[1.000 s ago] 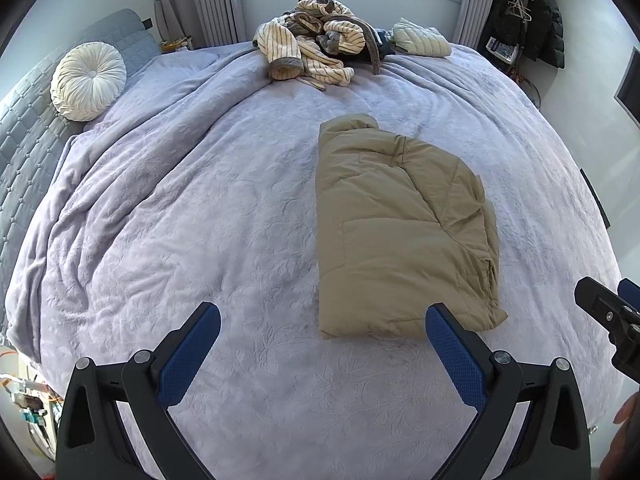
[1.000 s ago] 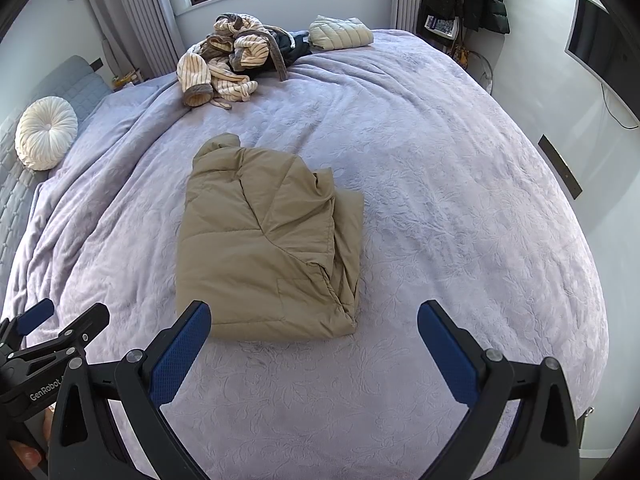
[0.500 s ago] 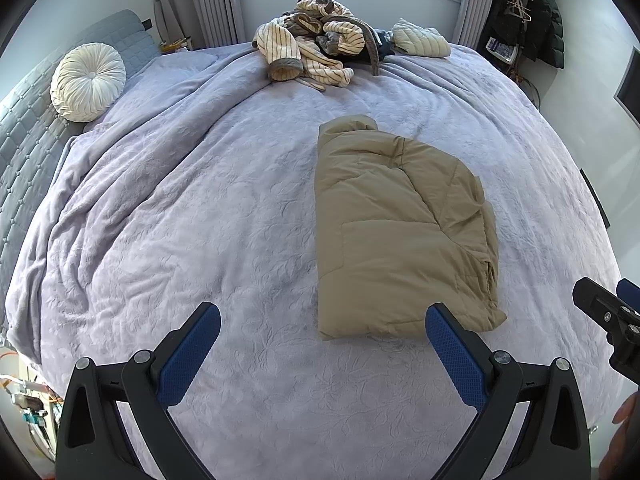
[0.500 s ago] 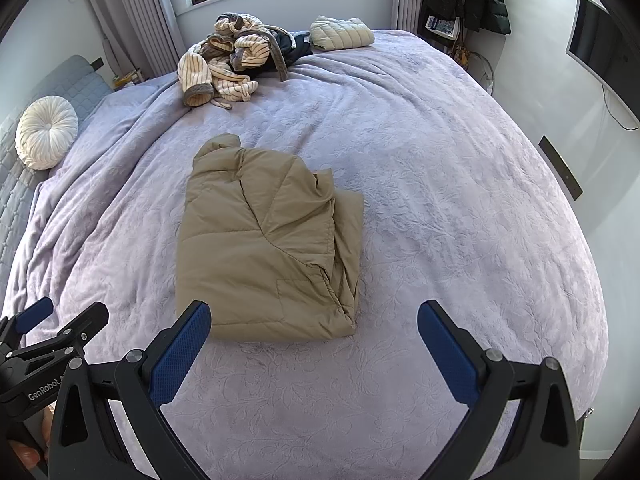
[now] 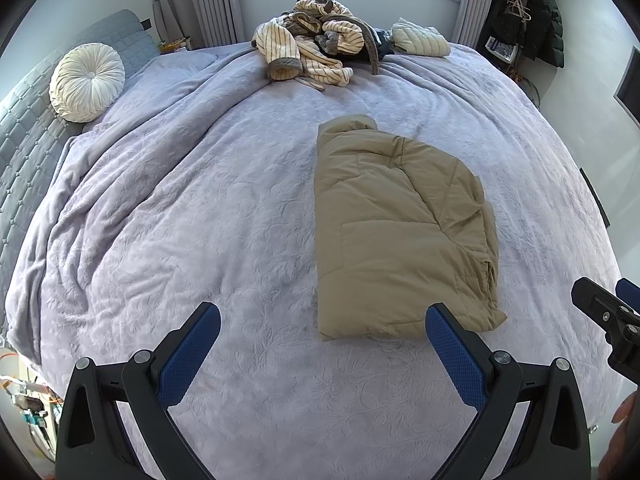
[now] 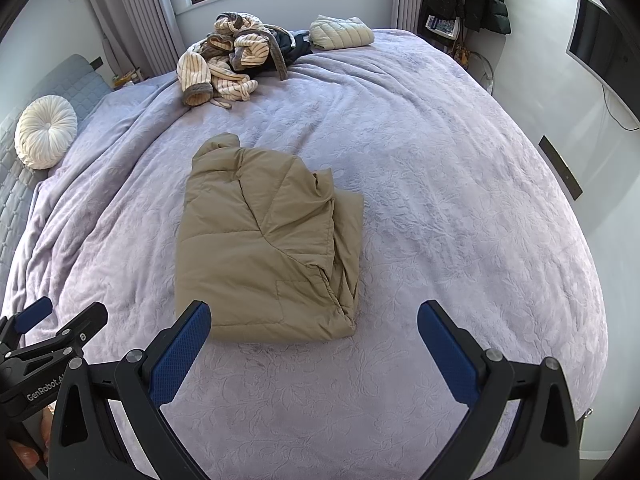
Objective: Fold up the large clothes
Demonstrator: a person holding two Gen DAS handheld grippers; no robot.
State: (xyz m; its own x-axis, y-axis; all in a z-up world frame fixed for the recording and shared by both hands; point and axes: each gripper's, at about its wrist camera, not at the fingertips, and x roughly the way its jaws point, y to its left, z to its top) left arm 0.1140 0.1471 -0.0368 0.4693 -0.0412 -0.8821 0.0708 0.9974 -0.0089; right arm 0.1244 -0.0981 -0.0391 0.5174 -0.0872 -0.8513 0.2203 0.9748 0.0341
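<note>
Left gripper spread wide, holding nothing, above near edge of lilac bedspread. Right gripper likewise wide, empty. Folded tan jacket mid-bed. Far: striped garment heap, cream folded piece, possibly quilted jacket.

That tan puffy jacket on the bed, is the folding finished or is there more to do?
The tan padded jacket already lies folded into a compact rectangle on the lilac bedspread. Nothing is in hand: the left tongs and right tongs are both open and empty. Still left: the rumpled heap of cream striped clothes near the window.
</note>
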